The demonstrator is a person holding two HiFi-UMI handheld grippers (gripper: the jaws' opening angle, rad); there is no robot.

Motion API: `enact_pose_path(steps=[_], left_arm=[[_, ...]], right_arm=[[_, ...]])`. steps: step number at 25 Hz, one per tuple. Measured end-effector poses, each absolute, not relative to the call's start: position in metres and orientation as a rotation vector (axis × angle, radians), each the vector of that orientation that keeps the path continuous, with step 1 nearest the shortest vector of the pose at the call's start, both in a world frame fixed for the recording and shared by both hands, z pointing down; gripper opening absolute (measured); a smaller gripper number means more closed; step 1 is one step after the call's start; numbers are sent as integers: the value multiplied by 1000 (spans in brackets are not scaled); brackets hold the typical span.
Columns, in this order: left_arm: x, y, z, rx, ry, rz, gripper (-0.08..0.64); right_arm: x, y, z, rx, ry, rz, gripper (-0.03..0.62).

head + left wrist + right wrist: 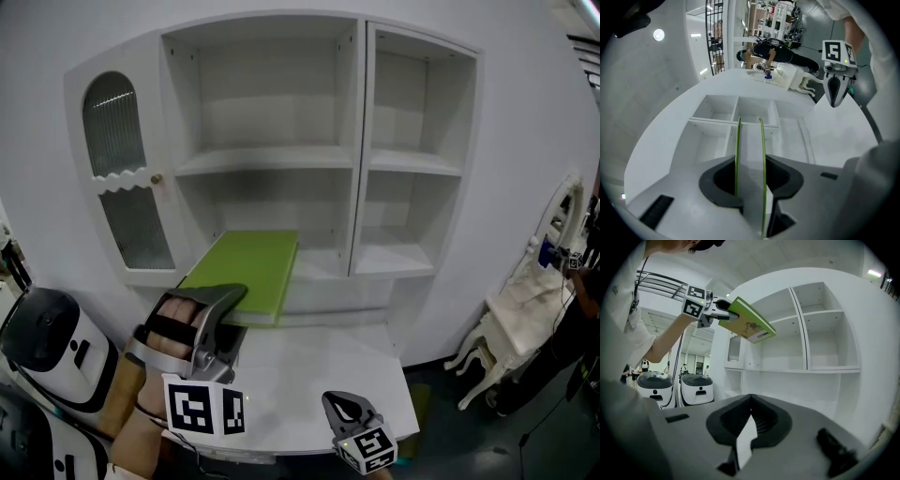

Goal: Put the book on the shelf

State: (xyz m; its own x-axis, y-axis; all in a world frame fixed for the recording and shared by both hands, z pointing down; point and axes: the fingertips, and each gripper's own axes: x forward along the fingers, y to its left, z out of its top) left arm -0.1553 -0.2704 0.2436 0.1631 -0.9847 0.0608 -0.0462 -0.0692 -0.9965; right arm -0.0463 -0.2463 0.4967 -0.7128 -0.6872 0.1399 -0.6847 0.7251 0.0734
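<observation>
- Head view: my left gripper (pixel 230 305) has its fingers clamped on the near edge of the green book (pixel 246 274), toward the left corner.
- The book lies roughly flat and points away from me, at the lower middle bay of the white shelf unit (pixel 361 141). I can't tell from here whether the far edge touches the shelf board.
- My right gripper (pixel 342 405) is low over the white worktop (pixel 309 366), well apart from the book, with nothing in it.
- Left gripper view: the book is edge-on between the fingers (pixel 717 183), two green cover lines with the white page block between them. The pads press on both covers, so the grip is on the full thickness and squarely seated.
- The open shelf bays sit straight ahead along the book.
- Right gripper view: the fingers are pressed together with nothing between them.
- The book shows up high and left, held out in the air in front of the shelf unit, tilted and clear of the boards. It isn't placed yet.
- Handling, my read: thin, stiff-covered, light to moderate weight, not fragile.
- It's held at one end, so the whole length hangs off the pads. The covers look smooth, so I'd expect it to droop or pivot in the grip if I swing fast.
- The current hold is fine for sliding it in flat. For more control I'd grip nearer the middle of the edge, or steady the free side with the right fingers.
</observation>
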Motion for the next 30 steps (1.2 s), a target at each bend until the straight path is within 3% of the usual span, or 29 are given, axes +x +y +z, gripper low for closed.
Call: enact_pose_path(steps=[30], left_arm=[[-164, -273, 127, -1218, 1118, -1087, 143]], right_arm=[[-47, -249, 504, 1117, -2768, 15, 12]])
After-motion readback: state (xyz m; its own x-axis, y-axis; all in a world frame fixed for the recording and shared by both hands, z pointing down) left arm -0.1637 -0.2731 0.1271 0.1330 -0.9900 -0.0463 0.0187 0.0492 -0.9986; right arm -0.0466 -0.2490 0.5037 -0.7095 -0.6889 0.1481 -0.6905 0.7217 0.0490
